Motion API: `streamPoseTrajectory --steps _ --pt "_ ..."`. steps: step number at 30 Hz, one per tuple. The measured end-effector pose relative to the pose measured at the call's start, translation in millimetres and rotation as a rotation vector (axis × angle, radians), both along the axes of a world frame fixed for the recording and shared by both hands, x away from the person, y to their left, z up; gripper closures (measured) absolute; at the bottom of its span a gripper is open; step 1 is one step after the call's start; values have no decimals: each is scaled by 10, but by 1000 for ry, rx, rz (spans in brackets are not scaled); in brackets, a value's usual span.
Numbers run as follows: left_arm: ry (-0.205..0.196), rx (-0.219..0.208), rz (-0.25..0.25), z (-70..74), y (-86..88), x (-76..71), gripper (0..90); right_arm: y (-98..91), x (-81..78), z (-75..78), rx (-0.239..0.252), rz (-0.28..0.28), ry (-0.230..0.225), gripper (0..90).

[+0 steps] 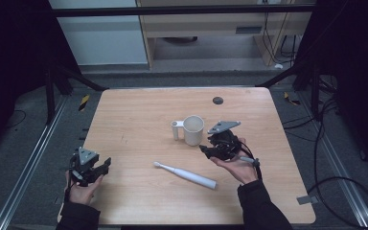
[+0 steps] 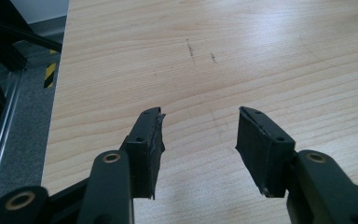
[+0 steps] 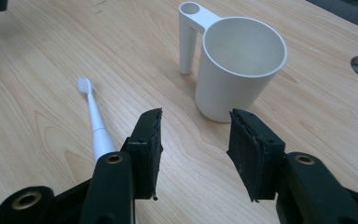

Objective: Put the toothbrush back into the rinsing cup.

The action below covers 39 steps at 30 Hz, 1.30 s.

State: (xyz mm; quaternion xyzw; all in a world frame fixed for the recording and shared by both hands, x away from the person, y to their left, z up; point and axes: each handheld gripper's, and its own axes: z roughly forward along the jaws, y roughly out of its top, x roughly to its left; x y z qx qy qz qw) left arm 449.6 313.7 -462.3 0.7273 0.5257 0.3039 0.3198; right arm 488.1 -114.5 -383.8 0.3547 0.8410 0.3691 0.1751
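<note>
A white cup with a hollow tube handle stands upright near the table's middle. In the right gripper view the cup is empty and sits just beyond the jaws. A white electric toothbrush lies flat in front of it, bristles to the left; the right gripper view has the toothbrush passing under the left jaw. My right gripper is open just right of the cup, nothing between its jaws. My left gripper is open at the table's front left, over bare wood.
The wooden table has a dark round grommet at the back. Black frame rails and cables run along both sides on the floor. Shelving stands beyond the far edge.
</note>
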Motion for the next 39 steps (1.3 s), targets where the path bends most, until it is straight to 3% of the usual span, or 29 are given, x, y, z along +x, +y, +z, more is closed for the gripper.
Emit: streamPoseTrajectory --steps 20,28,39 --pt "2 4 -4 4 -4 9 497 333 11 -116 -39 82 16 490" --pt "6 1 -5 -2 -7 16 493 464 16 -188 -63 119 71 489" --pt "11 -1 -8 -9 -9 26 488 605 34 -290 -120 166 94 498"
